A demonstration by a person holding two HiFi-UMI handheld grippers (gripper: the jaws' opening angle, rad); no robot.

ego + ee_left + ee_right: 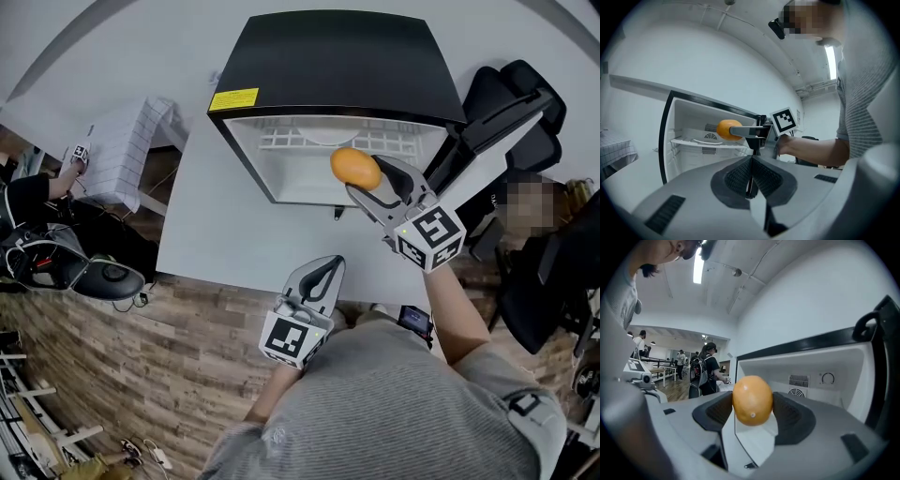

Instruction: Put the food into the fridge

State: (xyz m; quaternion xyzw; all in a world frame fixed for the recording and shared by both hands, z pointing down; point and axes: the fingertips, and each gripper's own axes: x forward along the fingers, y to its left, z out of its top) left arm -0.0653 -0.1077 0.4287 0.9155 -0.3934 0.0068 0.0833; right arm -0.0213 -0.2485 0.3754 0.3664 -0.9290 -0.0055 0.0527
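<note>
**Orange [355, 169] held at the mouth of the fridge [337, 56]**

And the right gripper [367, 184] has it: both jaws are closed on the orange, one dark pad on each side. In the right gripper view the fruit fills the gap between them, its small stem dimple facing the camera. It hangs right at the fridge's open front, level with the upper part of the white interior. From the side it sits above the level of the wire shelf [309, 139]. Deep in the fridge, on the back wall, there is a vent grille [798, 380] with a round dial [828, 378] just beside it.

The fridge itself is a small black-topped box standing on a white table [211, 216]. Its door [487, 127] is swung wide open on the side where the right gripper reaches in.

Over to the left gripper [328, 267], which sits well back from the fridge over the table's near edge, nose pointed toward the opening. Its jaws are pressed together with nothing between them (the left gripper view shows the ridged pads meeting in a single seam). That same view catches the right gripper side-on, with its marker cube [783, 120] behind and the orange out at the tip in front of the fridge's shelf.

Off to one side of the fridge, far back in the room, people [705, 366] stand on a wooden floor
</note>
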